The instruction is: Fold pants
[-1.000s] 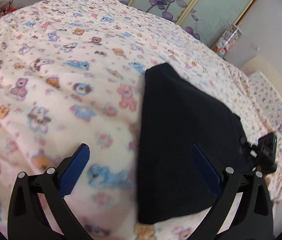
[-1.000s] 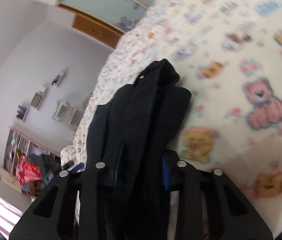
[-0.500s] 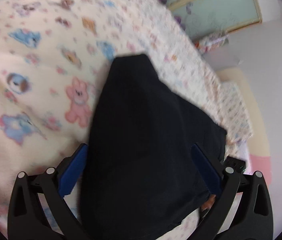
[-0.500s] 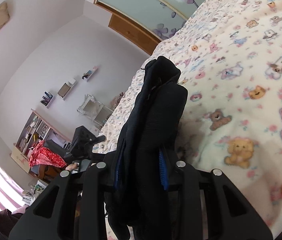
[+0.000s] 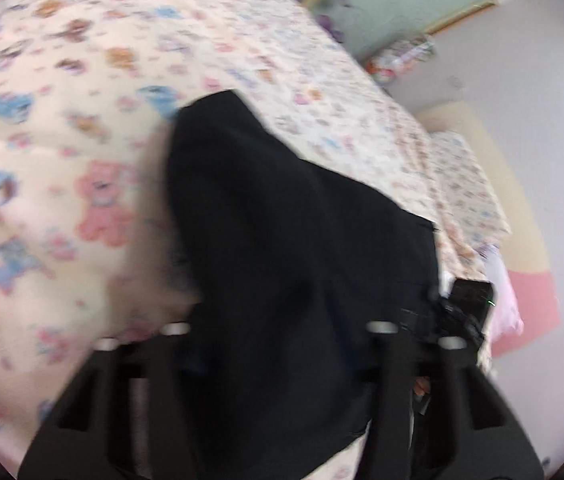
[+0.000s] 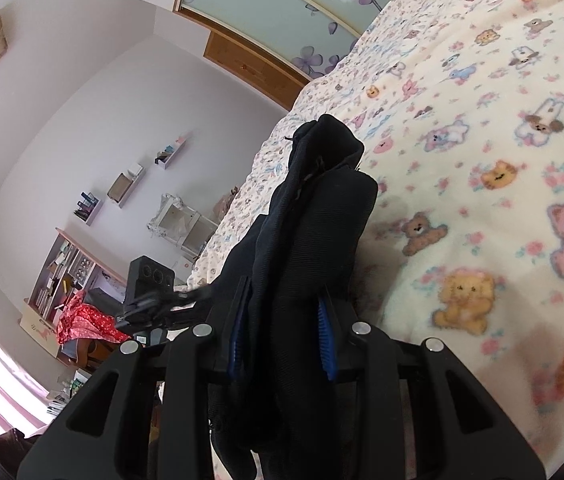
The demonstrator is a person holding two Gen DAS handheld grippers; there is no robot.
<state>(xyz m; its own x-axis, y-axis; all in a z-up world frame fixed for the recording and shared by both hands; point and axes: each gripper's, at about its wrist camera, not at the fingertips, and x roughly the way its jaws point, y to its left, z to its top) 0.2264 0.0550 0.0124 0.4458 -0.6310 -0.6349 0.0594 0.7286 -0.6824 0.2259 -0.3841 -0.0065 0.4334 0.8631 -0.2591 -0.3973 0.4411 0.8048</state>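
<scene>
left gripper (image 5: 274, 344) just closed, pinching pants (image 5: 282, 220) mid-frame | right gripper (image 6: 282, 340) pinching pants bunch | blanket (image 6: 481, 160) right

L hand-held gripper (image 5: 270, 344) just closing, R hand-held gripper (image 6: 282, 332) clamped

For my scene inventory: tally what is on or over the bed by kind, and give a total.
Black pants: 1
Bear-print bedspread: 1
Grippers: 2, the left gripper and the right gripper
Total: 4
</scene>
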